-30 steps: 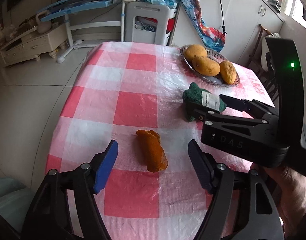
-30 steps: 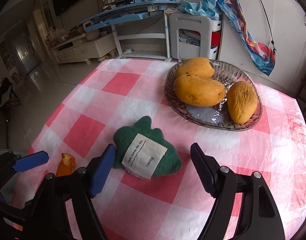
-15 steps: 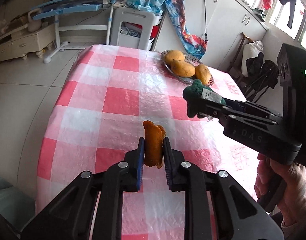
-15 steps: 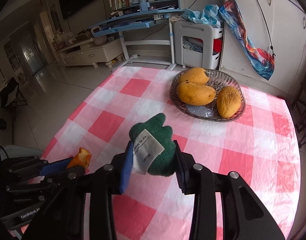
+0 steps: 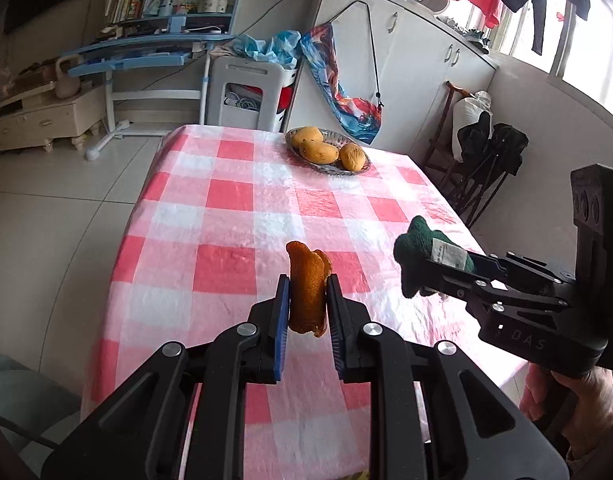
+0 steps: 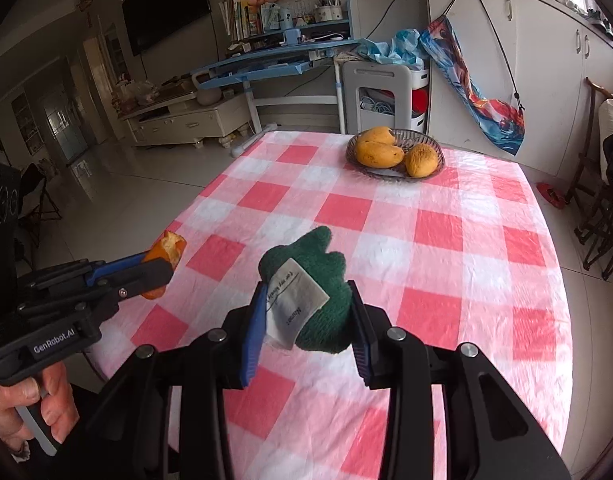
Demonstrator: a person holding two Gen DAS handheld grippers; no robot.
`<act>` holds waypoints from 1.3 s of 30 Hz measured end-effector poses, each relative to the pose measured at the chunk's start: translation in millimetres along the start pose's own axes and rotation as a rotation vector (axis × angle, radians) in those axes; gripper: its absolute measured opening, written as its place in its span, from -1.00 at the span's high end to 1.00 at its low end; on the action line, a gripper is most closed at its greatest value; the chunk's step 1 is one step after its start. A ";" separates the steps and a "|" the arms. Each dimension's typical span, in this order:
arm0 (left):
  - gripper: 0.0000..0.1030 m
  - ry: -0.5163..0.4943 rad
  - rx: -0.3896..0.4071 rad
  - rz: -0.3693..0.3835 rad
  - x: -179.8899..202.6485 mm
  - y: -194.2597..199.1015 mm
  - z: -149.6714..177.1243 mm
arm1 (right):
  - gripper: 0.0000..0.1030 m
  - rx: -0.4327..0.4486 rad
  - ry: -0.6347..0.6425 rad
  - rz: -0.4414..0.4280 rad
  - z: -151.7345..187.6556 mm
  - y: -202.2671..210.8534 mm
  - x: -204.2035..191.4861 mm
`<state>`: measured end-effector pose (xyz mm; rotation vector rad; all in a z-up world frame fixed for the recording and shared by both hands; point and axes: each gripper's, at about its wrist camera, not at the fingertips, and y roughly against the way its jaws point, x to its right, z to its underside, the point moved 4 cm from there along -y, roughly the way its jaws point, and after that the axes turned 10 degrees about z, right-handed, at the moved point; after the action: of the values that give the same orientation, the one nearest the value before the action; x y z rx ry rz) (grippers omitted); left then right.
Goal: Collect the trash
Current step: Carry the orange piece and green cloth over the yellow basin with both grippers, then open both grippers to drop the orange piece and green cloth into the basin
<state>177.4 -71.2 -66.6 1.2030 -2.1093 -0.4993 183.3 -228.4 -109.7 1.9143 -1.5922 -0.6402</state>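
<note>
The left gripper (image 5: 306,308) pinched an orange peel (image 5: 307,288) across its middle, clear above the checked tablecloth (image 5: 234,196); light and limp, it needed little force. The right gripper (image 6: 306,320) squeezed a soft green fabric scrap (image 6: 314,280), equally aloft, which looked compressible and unlikely to slip.

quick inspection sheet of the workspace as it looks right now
surface: table under a pink checked cloth, nothing loose near the grippers
job's things: orange peel and green plush with a white tag, both held off the cloth
clutter: glass dish of three mangoes at the far end
grippers: left gripper shut on the peel; right gripper shut on the plush
cables: nothing seen on the table
surroundings: blue desk, white cabinets, folded chairs
</note>
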 end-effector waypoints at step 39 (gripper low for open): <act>0.65 -0.020 -0.169 0.021 40.4 54.1 133.0 | 0.25 -0.102 0.074 0.070 145.1 49.3 -43.6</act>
<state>36.5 -77.6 -115.0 1.0829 -2.0487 -0.6684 42.1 -209.3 -181.1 1.7796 -1.5430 -0.6027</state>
